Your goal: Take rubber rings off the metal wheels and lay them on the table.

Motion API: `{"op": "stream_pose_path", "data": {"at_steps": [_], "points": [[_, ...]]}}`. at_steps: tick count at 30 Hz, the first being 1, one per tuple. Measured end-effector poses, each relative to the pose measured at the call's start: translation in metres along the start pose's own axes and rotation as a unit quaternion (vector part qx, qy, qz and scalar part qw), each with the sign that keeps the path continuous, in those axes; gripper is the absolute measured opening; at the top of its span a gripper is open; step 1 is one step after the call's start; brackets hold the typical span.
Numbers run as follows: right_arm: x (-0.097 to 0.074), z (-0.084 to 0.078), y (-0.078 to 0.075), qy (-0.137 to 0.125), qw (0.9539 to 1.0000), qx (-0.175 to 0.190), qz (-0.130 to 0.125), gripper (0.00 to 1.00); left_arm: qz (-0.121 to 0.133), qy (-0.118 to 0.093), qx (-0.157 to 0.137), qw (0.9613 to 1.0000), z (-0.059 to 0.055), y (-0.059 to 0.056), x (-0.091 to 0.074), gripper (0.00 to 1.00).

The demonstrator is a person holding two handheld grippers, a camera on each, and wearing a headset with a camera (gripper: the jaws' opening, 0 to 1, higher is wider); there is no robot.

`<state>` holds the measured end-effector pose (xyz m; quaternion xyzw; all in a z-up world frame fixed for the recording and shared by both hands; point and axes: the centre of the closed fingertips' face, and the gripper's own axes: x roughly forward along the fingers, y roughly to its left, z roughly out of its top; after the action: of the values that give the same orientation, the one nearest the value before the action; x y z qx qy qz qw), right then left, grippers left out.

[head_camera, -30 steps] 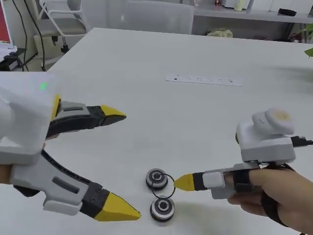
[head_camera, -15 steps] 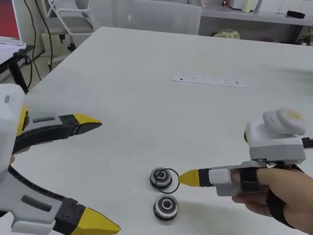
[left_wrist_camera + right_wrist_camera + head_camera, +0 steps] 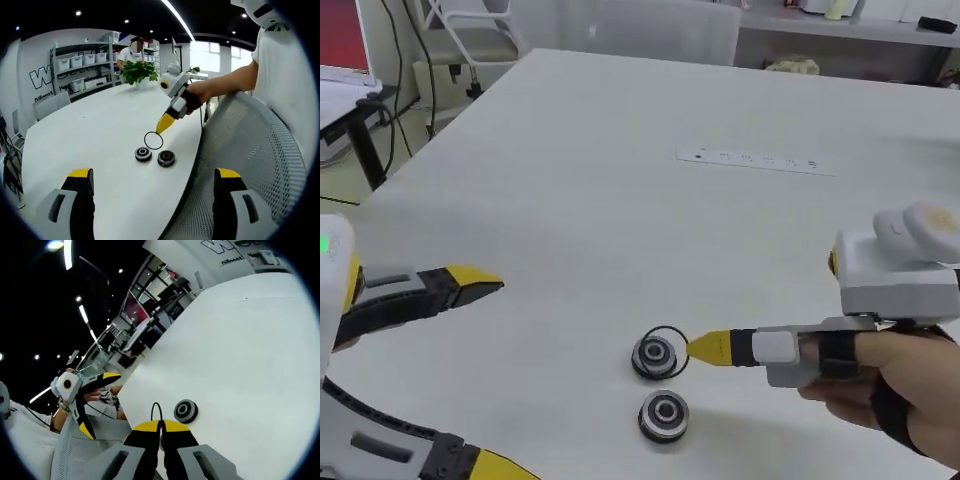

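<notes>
Two metal wheels lie on the white table [image 3: 620, 180], one [image 3: 655, 356] farther from me and one [image 3: 664, 415] nearer. My right gripper [image 3: 694, 347] is shut on a thin black rubber ring [image 3: 666, 329], which stands at the far wheel's right edge. The right gripper view has that ring [image 3: 156, 410] rising from the closed jaws [image 3: 160, 425], with a wheel [image 3: 185, 411] just to its right. In the left gripper view the ring [image 3: 153, 140] hangs from the right gripper's yellow tip above both wheels [image 3: 143, 154] [image 3: 166, 158]. Off to the left, away from the wheels, my left gripper [image 3: 495, 375] [image 3: 153, 175] is open and holds nothing.
A white power strip [image 3: 755, 161] lies flat mid-table. Office chairs [image 3: 470, 40] stand past the far left edge. A mesh chair back [image 3: 240, 165] is close on the left gripper's right. A potted plant [image 3: 137, 72] stands at the table's far end.
My left gripper has drawn back to the left and downward, away from the wheels. The right gripper keeps the ring pinched, and the ring now sits higher against the far wheel.
</notes>
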<state>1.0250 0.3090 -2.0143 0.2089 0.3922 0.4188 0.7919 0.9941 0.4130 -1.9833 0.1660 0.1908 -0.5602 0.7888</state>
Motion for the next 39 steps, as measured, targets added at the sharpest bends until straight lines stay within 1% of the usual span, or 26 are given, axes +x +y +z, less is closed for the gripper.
{"op": "stream_pose_path", "data": {"at_steps": [4,6,9,12,16,21,22,25,27,31,33,35,36,38,39], "points": [[0.000,0.003,0.002,0.001,0.9993,-0.036,-0.011,0.00,0.000,0.004,-0.010,0.9999,-0.004,-0.002,0.003,0.98],[0.000,0.004,0.004,0.002,0.9979,-0.063,-0.016,0.00,-0.001,-0.002,-0.018,0.9998,-0.005,-0.004,0.005,0.97],[0.001,0.005,0.010,0.003,0.9959,-0.089,-0.013,0.00,-0.008,-0.002,-0.026,0.9996,-0.007,-0.010,0.009,0.97],[0.003,0.006,0.015,0.003,0.9937,-0.112,-0.009,0.00,-0.014,0.007,-0.025,0.9996,-0.010,-0.013,0.012,0.97],[0.005,0.006,0.018,0.006,0.9902,-0.139,-0.008,0.00,-0.016,0.012,-0.027,0.9994,-0.012,-0.014,0.011,0.98],[0.008,0.010,0.025,-0.006,0.9895,-0.144,-0.004,0.00,-0.011,0.015,-0.031,0.9994,-0.015,-0.013,0.013,0.98],[0.010,0.013,0.025,-0.015,0.9897,-0.142,-0.008,0.00,-0.012,0.015,-0.033,0.9993,-0.015,-0.013,0.013,0.98],[0.013,0.016,0.028,-0.035,0.9923,-0.118,-0.001,0.00,-0.012,0.006,-0.041,0.9991,-0.013,-0.013,0.013,0.98],[0.016,0.014,0.028,-0.035,0.9917,-0.124,-0.002,0.00,-0.008,0.003,-0.044,0.9990,-0.012,-0.012,0.014,0.99],[0.024,0.005,0.030,-0.021,0.9887,-0.148,-0.004,0.00,0.004,0.010,-0.037,0.9992,-0.015,-0.008,0.013,0.99],[0.028,0.000,0.033,-0.013,0.9856,-0.169,0.002,0.00,0.001,0.012,-0.039,0.9992,-0.016,-0.008,0.014,0.99],[0.032,-0.005,0.033,-0.002,0.9829,-0.184,0.001,0.00,-0.003,0.015,-0.039,0.9991,-0.017,-0.010,0.014,0.99],[0.035,-0.009,0.033,0.005,0.9792,-0.203,-0.001,0.00,-0.006,0.017,-0.037,0.9992,-0.018,-0.011,0.015,0.98],[0.038,-0.016,0.033,0.017,0.9740,-0.226,-0.005,0.00,-0.009,0.019,-0.034,0.9992,-0.018,-0.012,0.016,0.98],[0.040,-0.020,0.034,0.024,0.9739,-0.226,-0.003,0.00,-0.010,0.019,-0.033,0.9992,-0.018,-0.013,0.016,0.98]]}}
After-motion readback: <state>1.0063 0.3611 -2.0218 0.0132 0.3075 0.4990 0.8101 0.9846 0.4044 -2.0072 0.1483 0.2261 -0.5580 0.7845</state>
